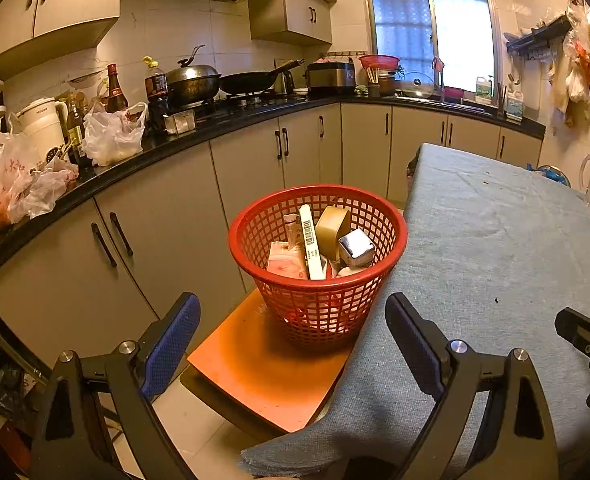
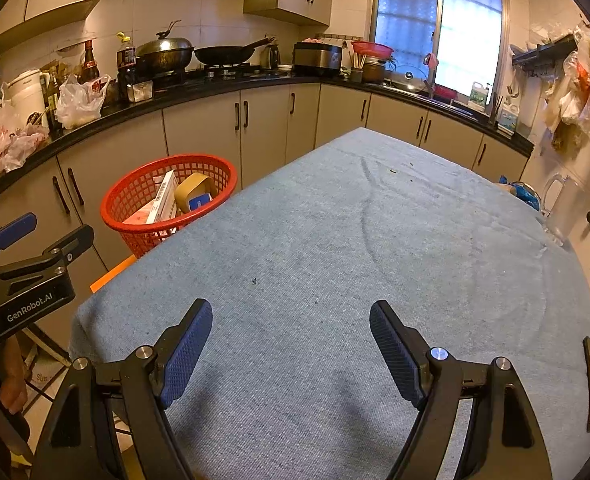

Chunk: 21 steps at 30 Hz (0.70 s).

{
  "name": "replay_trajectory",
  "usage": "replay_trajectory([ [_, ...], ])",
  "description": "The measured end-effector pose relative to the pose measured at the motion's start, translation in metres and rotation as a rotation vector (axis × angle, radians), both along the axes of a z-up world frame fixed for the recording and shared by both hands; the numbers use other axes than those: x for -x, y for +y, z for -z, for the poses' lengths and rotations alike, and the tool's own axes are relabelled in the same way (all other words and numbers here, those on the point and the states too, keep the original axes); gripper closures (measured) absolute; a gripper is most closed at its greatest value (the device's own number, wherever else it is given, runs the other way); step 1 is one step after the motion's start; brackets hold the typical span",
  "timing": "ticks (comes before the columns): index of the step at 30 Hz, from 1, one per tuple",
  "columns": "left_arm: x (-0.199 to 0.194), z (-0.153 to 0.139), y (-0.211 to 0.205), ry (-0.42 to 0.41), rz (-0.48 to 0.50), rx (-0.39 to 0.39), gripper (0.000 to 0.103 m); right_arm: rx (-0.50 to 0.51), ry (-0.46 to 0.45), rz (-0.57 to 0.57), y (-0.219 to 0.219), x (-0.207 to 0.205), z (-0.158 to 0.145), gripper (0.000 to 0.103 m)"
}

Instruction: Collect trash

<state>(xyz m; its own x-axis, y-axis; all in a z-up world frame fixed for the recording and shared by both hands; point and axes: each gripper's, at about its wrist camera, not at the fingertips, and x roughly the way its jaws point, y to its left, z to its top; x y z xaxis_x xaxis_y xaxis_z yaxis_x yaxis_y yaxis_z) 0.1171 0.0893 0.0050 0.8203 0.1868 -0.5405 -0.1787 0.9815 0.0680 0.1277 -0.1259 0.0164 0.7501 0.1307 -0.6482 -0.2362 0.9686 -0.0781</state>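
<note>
Blue-padded left tool (image 1: 293, 340) agape, right tool (image 2: 291, 344) agape, tilted down

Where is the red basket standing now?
In both views the red basket stands on an orange stool at the left edge of the blue-covered table, in front of the lower cabinets.

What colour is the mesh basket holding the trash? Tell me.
Red, clearest in the left wrist view: the basket stands on an orange stool.
</note>
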Motion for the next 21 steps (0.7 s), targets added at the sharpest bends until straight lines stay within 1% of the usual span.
replay_trajectory([
  [21, 0.0033, -0.0020, 0.0024, -0.001, -0.006, -0.005, 0.010, 0.006, -0.001, -0.005, 0.0035, 0.0019, 0.0010, 0.018],
])
